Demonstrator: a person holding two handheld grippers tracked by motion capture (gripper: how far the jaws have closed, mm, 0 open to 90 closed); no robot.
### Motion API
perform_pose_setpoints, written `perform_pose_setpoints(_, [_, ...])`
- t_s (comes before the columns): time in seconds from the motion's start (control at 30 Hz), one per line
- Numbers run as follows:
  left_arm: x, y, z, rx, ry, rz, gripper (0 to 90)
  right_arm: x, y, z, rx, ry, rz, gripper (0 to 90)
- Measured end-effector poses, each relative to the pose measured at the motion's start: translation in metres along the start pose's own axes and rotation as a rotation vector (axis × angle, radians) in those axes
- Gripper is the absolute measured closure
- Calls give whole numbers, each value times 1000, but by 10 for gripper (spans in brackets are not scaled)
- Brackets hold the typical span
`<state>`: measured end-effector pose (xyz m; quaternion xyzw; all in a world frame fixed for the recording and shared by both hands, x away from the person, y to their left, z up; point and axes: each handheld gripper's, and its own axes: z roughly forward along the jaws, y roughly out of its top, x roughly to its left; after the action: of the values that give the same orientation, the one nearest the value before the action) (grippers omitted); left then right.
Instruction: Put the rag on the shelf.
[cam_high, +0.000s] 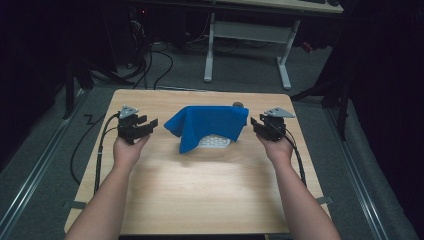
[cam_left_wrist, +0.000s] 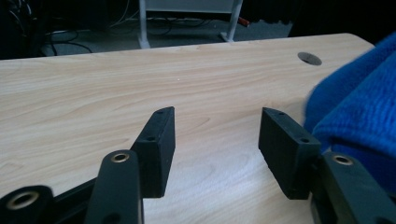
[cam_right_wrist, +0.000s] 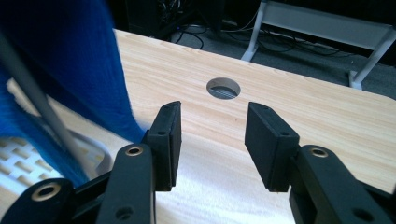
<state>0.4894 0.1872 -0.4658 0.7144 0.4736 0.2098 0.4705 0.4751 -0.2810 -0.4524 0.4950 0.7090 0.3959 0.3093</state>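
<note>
Both grippers, left (cam_high: 148, 123) and right (cam_high: 256, 123), flank the blue cloth (cam_high: 210, 122) (jaws wide apart, holding nothing).

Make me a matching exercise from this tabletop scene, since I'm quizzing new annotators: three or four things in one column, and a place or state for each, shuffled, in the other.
Things:
1. blue cloth
2. white basket
3. left gripper
4. round hole

Places or states:
A. cut into the wooden tabletop
B. jaws apart, nothing between them, left of the cloth
C. draped over the basket at the table's middle
D. mostly covered, its perforated part peeking out below the cloth

Pairs: 1-C, 2-D, 3-B, 4-A
</note>
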Motion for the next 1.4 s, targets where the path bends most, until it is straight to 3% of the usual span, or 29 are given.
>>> perform_pose_setpoints(0.13, [-2, -12, -12, -5, -10, -2, 451, 1, -4, -13, -37, 4, -14, 557])
perform_pose_setpoints(0.43, [-17, -54, -44, 2, -36, 10, 445, 14, -20, -39, -27, 37, -53, 510])
perform_pose_setpoints(0.53, [-23, -69, -59, 5, -52, -3, 441, 25, -28, -51, -43, 47, -73, 499])
perform_pose_setpoints(0.6, [-25, -74, -64, 1, -59, -9, 441, 33, -34, -58, -27, 61, -80, 484])
perform_pose_setpoints(0.63, [-31, -84, -74, 3, -71, -12, 441, 37, -36, -62, -21, 70, -84, 485])
perform_pose_setpoints(0.77, [-42, -103, -92, 15, -92, -36, 437, 56, -52, -79, -53, 84, -98, 494])
perform_pose_setpoints(0.87, [-49, -112, -98, 36, -93, -19, 430, 67, -61, -86, -47, 79, -103, 491])
perform_pose_setpoints(0.93, [-61, -128, -105, 60, -133, -45, 427, 83, -75, -94, -20, 103, -122, 463])
perform_pose_setpoints(1.03, [-81, -141, -110, 122, -171, -26, 436, 96, -94, -103, 0, 112, -101, 422])
perform_pose_setpoints(1.1, [-95, -143, -111, 131, -176, 27, 434, 103, -116, -108, 3, 117, -75, 438])
perform_pose_setpoints(1.13, [-100, -142, -110, 141, -168, 60, 434, 107, -122, -108, 48, 136, -78, 419])
perform_pose_setpoints(1.17, [-103, -141, -108, 142, -162, 87, 432, 110, -124, -107, 72, 163, -112, 400])
perform_pose_setpoints(1.2, [-105, -140, -105, 145, -152, 104, 428, 113, -126, -106, 62, 167, -161, 399])
perform_pose_setpoints(1.27, [-102, -140, -100, 161, -150, 86, 427, 115, -125, -102, 69, 159, -200, 399])
perform_pose_setpoints(1.33, [-99, -141, -97, 166, -163, 56, 427, 114, -123, -98, 67, 173, -180, 394])
perform_pose_setpoints(1.4, [-97, -141, -95, 173, -152, 60, 424, 113, -122, -97, 53, 173, -182, 392])
